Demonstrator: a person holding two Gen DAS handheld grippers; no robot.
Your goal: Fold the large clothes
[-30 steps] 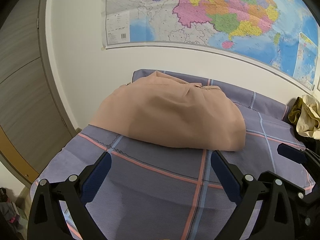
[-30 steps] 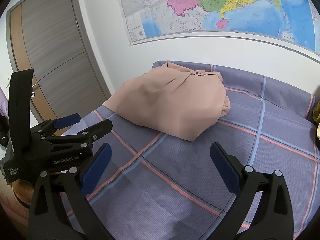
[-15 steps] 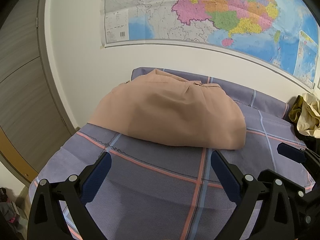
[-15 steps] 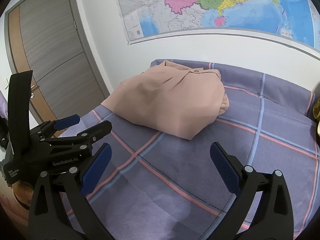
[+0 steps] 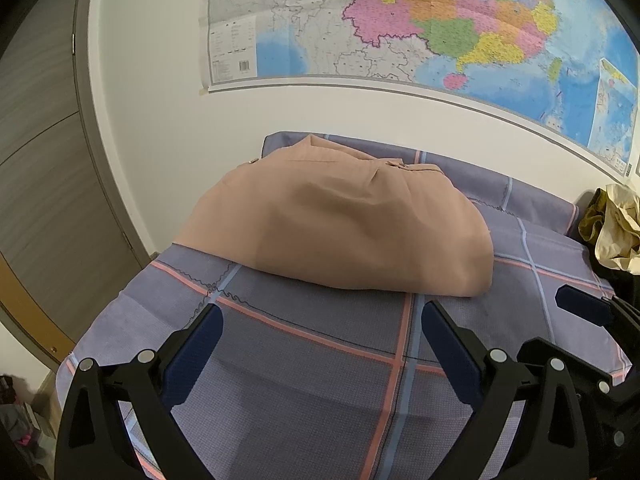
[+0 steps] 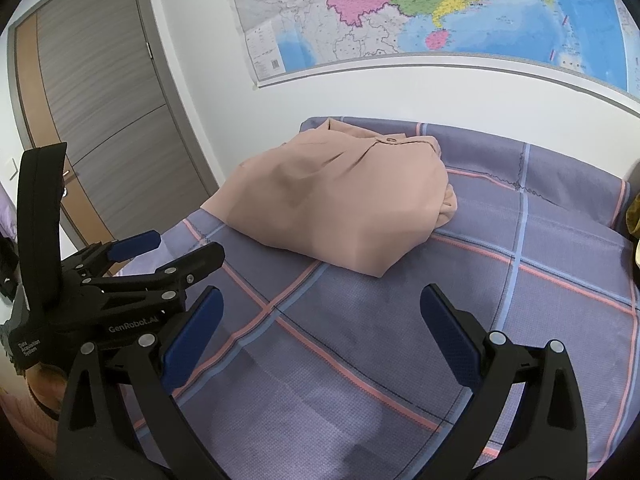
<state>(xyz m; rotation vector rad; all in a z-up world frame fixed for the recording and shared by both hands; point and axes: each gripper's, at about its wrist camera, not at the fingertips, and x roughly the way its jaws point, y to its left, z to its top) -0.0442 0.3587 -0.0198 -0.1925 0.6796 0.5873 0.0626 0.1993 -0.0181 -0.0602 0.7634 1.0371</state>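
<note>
While both my tongs, left and right, hang wide and empty, the pink garment sits folded at the bed's far edge; next I'd fetch another.

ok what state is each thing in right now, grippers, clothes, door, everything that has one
left gripper: open, empty, above the bed
right gripper: open, empty, above the bed
peach-pink fabric garment: folded into a bundle, lying on the bed, untouched
purple plaid bedsheet: spread flat
grey wooden door: shut
yellow-beige clothes pile: crumpled, unfolded, at the bed's edge
wall map: hung flat on the wall
</note>
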